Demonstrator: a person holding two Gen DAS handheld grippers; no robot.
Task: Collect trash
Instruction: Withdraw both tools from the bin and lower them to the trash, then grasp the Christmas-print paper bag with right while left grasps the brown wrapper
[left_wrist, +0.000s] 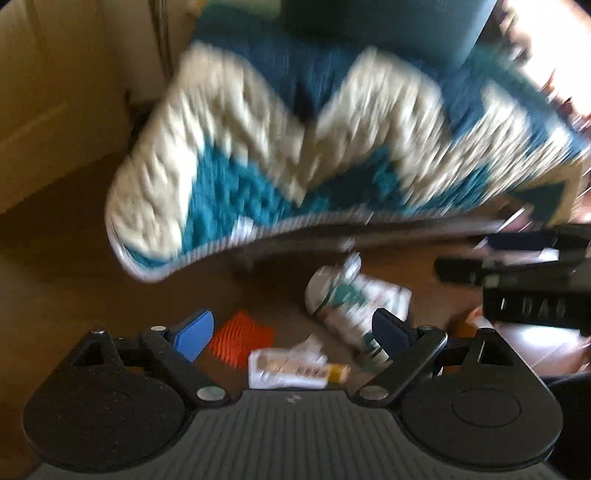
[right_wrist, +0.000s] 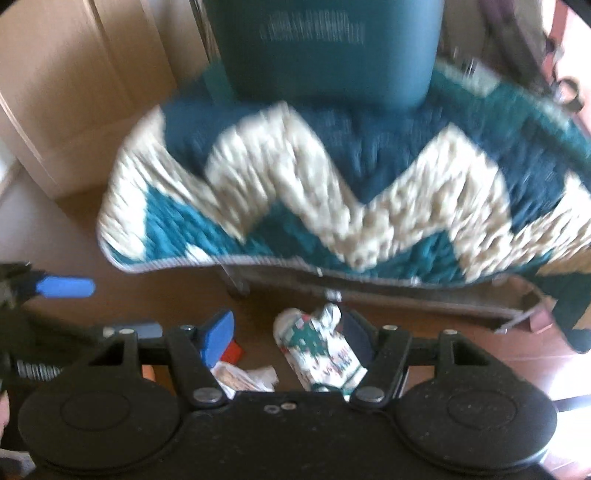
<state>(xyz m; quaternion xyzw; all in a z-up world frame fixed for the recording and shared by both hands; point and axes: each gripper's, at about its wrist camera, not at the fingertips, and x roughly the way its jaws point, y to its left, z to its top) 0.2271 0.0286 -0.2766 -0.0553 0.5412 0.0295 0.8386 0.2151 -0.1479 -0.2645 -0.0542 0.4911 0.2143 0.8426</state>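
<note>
Trash lies on the brown floor below a chair. A crushed white and green paper cup (left_wrist: 351, 306) lies in the left wrist view, with a white printed wrapper (left_wrist: 291, 367) and an orange ridged piece (left_wrist: 242, 338) beside it. My left gripper (left_wrist: 293, 332) is open and empty above them. My right gripper (right_wrist: 290, 341) is open, with the cup (right_wrist: 319, 350) between its fingers and not gripped. The wrapper (right_wrist: 245, 378) and the orange piece (right_wrist: 233, 352) show by its left finger. Both views are blurred.
A chair with a teal and cream zigzag cushion (left_wrist: 295, 147) (right_wrist: 332, 192) stands just behind the trash; its frame and leg (right_wrist: 236, 284) are close. A beige cabinet (left_wrist: 55, 92) is at the left. The other gripper shows at each view's edge (left_wrist: 532, 280) (right_wrist: 55, 288).
</note>
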